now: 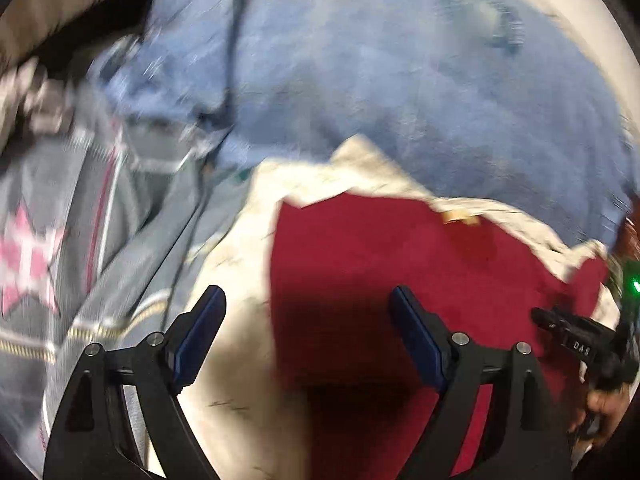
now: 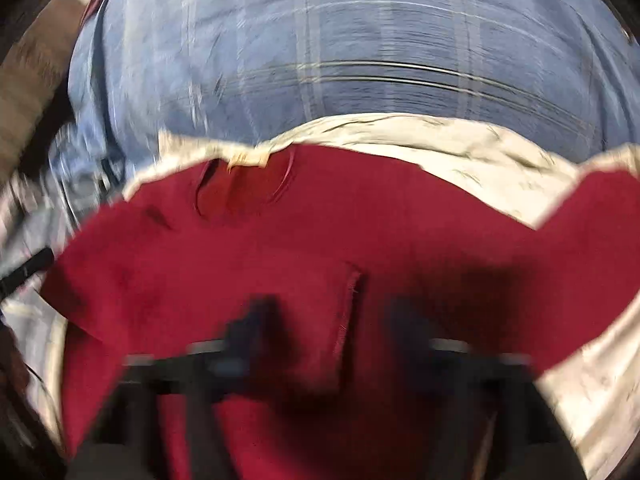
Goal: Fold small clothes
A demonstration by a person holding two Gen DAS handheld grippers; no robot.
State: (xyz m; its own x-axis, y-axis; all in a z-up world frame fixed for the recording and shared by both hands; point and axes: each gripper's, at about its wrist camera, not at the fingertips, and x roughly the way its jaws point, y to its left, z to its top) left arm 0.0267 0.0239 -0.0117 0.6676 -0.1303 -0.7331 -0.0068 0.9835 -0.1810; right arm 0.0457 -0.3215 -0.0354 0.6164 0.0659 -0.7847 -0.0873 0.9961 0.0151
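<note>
A small red garment (image 1: pixel 400 272) lies flat on a cream cloth (image 1: pixel 240 320). In the right wrist view the red garment (image 2: pixel 280 248) shows a neck opening at its far edge and a folded flap near the middle. My left gripper (image 1: pixel 308 300) is open and empty, just above the garment's left edge. My right gripper (image 2: pixel 324 312) is heavily blurred; its jaws stand apart over the middle of the red garment, holding nothing I can see. The right gripper also shows in the left wrist view (image 1: pixel 576 340) at the garment's right side.
Blue denim clothing (image 1: pixel 360 80) lies beyond the cream cloth. A grey plaid fabric with a pink star (image 1: pixel 28 260) lies at the left. In the right wrist view blue plaid fabric (image 2: pixel 400 52) fills the far side. Both views are motion-blurred.
</note>
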